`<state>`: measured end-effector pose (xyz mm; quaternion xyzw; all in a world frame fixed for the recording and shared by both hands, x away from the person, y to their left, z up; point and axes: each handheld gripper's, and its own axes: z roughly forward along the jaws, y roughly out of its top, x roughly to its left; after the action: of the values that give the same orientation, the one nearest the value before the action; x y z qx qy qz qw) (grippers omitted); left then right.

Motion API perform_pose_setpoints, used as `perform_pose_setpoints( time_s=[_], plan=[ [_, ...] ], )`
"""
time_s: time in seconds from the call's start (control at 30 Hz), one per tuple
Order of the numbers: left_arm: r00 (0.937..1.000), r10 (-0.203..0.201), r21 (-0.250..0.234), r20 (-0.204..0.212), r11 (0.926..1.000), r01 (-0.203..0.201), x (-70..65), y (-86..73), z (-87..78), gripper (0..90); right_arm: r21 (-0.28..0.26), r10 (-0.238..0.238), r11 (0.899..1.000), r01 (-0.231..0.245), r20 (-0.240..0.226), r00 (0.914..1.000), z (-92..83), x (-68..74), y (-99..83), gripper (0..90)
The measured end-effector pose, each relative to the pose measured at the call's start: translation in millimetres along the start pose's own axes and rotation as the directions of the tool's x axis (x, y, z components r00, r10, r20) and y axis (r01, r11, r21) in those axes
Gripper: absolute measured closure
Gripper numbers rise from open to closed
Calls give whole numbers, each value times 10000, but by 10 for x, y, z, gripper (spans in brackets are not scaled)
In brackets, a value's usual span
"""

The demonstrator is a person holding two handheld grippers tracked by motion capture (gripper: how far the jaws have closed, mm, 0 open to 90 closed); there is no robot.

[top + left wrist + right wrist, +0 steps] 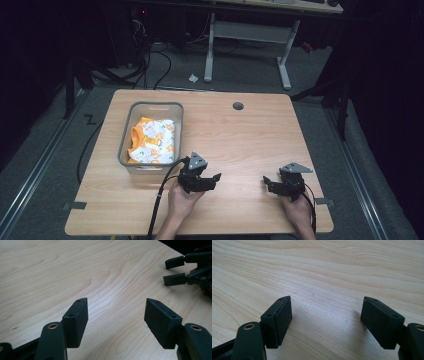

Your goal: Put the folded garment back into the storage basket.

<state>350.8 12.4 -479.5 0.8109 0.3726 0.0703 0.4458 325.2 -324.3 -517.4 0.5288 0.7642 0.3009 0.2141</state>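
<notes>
A grey plastic basket stands on the left half of the wooden table. Inside it lies a crumpled orange and white patterned garment. My left gripper rests near the table's front, just right of the basket's near corner, open with nothing between its jaws. My right gripper sits at the front right, also open and empty, its jaws pointing left toward the other one. In the left gripper view my own jaws stand wide over bare wood, with the right gripper farther off at the upper right. The right gripper view has its jaws apart above the tabletop.
A round grey cable grommet sits in the table near its far edge. Black cables trail from both grippers off the front edge. Beyond the table stand a white desk frame and floor cables.
</notes>
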Motion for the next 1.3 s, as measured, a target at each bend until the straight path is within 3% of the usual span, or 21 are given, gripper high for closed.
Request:
perform_pose_setpoints(
  time_s=[0.73, 1.3],
  plan=[
    [9980, -256, 584, -583, 9979, 290, 116, -124, 171, 360, -1, 0, 10000, 0, 5, 10000, 0, 0, 0, 252],
    [9944, -116, 881, -1048, 9959, 209, 147, -181, 256, 360, 1, 3, 10000, -3, 4, 10000, 0, 0, 0, 252]
  ],
)
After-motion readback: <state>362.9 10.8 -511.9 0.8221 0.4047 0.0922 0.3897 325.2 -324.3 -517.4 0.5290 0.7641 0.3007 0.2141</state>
